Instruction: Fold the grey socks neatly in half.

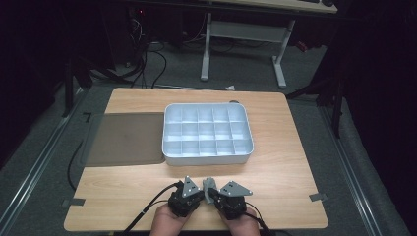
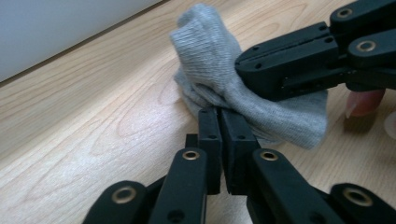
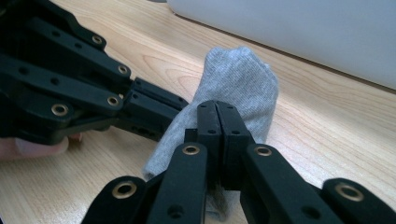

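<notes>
Near the front edge of the wooden table (image 1: 123, 196), the left tongs (image 1: 200, 192) and the right tongs (image 1: 215, 192) meet over a small grey sock (image 1: 209, 189). Going from left to right in the high view: a dark mat (image 1: 125, 138) lies flat on the left part of the table, touching the left side of a white divided tray (image 1: 169, 129) that sits at the middle. Just in front of the tray come the two hands. The left tongs (image 2: 219, 122) have their jaws pressed together, pinching the lower edge of the sock (image 2: 280, 116), and the right tongs (image 2: 245, 70) clamp it from the right in that view. Seen from the right gripper view, the right tongs (image 3: 217, 112) are closed tight on the sock's (image 3: 243, 79) fabric, while the left tongs (image 3: 180, 103) bite into its left side. The bunched sock stands up between both pairs, with its lower folds resting on the table.
</notes>
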Demonstrator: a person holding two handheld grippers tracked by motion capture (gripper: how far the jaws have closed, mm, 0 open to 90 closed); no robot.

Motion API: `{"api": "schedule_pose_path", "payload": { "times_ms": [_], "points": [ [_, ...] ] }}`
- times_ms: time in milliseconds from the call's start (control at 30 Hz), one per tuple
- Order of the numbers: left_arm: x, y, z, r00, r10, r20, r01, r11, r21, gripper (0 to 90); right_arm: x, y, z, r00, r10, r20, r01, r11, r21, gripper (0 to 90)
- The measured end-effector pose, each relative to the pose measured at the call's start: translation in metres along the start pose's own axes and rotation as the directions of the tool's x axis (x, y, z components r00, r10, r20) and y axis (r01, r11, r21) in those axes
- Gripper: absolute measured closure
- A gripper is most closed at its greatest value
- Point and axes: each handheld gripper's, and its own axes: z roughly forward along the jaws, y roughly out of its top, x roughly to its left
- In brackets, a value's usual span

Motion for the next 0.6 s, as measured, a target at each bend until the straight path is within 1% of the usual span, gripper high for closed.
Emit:
{"api": "schedule_pose_path", "payload": {
  "times_ms": [133,300,333,400,467,500,567,600],
  "points": [
    [0.003,0.000,-0.004,0.9999,-0.010,-0.006,0.009,0.9998,-0.019,83.0,0.001,-0.001,0.001,0.9999,-0.010,-0.002,0.010,1.000,-0.004,90.0],
    [0.009,0.001,-0.012,0.9991,-0.035,-0.023,0.033,0.9963,-0.080,82.4,0.000,-0.001,0.002,0.9999,-0.014,-0.008,0.014,1.000,-0.002,90.0],
    [0.011,0.001,-0.014,0.9991,-0.037,-0.021,0.035,0.9951,-0.093,83.5,0.000,0.000,0.002,0.9998,-0.015,-0.009,0.015,1.000,-0.002,90.0],
    [0.012,0.004,-0.018,0.9991,-0.039,-0.015,0.037,0.9917,-0.123,90.0,0.001,-0.001,0.002,0.9998,-0.019,-0.010,0.019,1.000,-0.003,90.0],
    [0.011,0.008,-0.022,0.9987,-0.050,-0.001,0.050,0.9852,-0.164,90.0,0.001,-0.001,0.003,0.9997,-0.022,-0.012,0.022,1.000,-0.007,90.0],
    [0.011,0.011,-0.023,0.9987,-0.050,0.008,0.051,0.9831,-0.176,90.0,0.001,-0.001,0.003,0.9996,-0.022,-0.014,0.022,1.000,-0.009,90.0],
    [0.007,0.018,-0.022,0.9989,-0.040,0.022,0.044,0.9820,-0.184,90.0,0.001,-0.001,0.003,0.9996,-0.023,-0.019,0.023,1.000,-0.011,90.0],
    [0.006,0.020,-0.021,0.9988,-0.040,0.029,0.045,0.9802,-0.193,90.0,0.000,-0.001,0.003,0.9994,-0.026,-0.021,0.025,1.000,-0.012,90.0]
  ]
}}
